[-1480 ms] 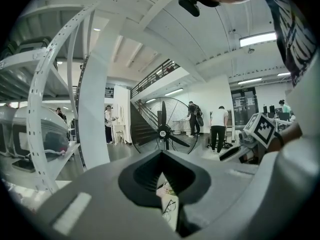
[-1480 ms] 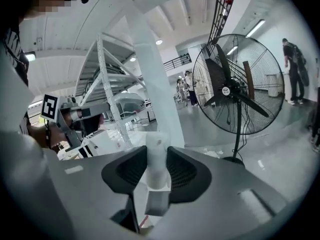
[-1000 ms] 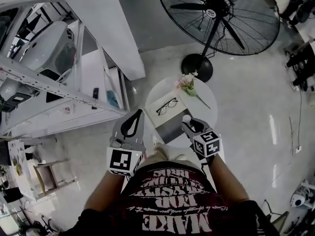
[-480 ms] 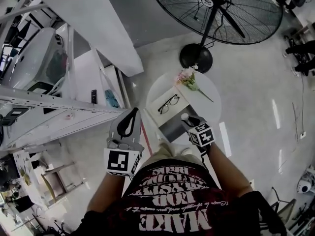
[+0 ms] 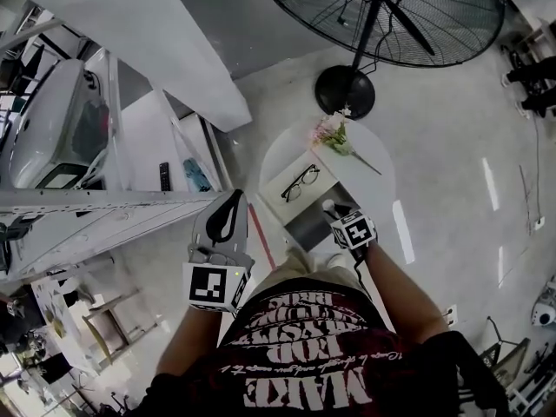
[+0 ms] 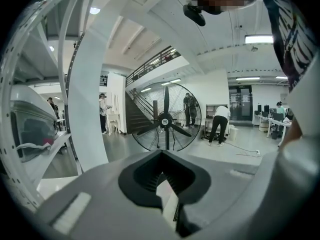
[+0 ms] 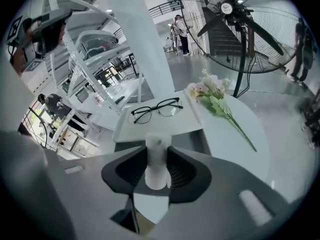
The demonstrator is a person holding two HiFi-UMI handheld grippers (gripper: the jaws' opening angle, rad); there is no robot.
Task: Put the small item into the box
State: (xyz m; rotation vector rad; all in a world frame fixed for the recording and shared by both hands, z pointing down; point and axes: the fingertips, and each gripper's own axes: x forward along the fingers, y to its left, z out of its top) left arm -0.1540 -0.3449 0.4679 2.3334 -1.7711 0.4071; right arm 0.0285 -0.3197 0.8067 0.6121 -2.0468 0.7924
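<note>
A small white cylinder (image 7: 156, 160) stands upright between the jaws of my right gripper (image 7: 157, 155), which is shut on it. In the head view that right gripper (image 5: 331, 208) hovers over the near edge of the round white table (image 5: 372, 189), just above the dark grey box (image 5: 310, 225). The box (image 7: 199, 140) lies right below the cylinder. A white tray or lid (image 7: 190, 120) behind it carries black-framed glasses (image 7: 156, 110). My left gripper (image 5: 232, 200) is held off the table's left side, shut and empty, its jaw tips (image 6: 161, 155) meeting.
A pink flower sprig (image 5: 336, 137) lies at the table's far side. A big standing fan (image 5: 375, 17) rises behind the table. White metal shelving (image 5: 104, 198) and a white pillar (image 5: 174, 42) stand to the left. People stand far off in the hall.
My right gripper has moved a little forward with the cylinder, nearer the box. The left gripper has barely moved. The head view has shifted slightly.
</note>
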